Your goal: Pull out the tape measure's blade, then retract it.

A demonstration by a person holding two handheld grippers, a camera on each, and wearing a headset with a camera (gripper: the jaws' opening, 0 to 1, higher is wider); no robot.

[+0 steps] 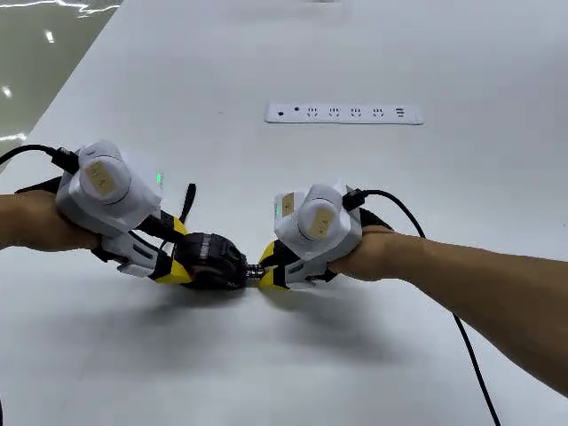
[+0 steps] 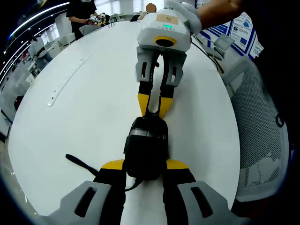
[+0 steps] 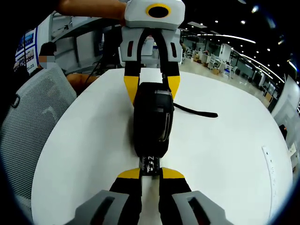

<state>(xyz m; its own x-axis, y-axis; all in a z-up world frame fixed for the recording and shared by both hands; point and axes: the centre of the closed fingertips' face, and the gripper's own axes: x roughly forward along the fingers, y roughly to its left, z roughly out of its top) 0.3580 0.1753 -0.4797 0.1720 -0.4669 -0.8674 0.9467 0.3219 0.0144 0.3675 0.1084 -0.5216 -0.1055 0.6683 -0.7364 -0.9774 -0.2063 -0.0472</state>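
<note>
Tape measure lies on the white table between two grippers. Left gripper is clamped across its black case; right gripper is pinched on the blade tip. Case probably hard and weighty. Blade thin, springy, slick: hold by its end hook. Power strip lies beyond.

White workbench, power strip on it, glossy floor — mesh chair beside
</note>
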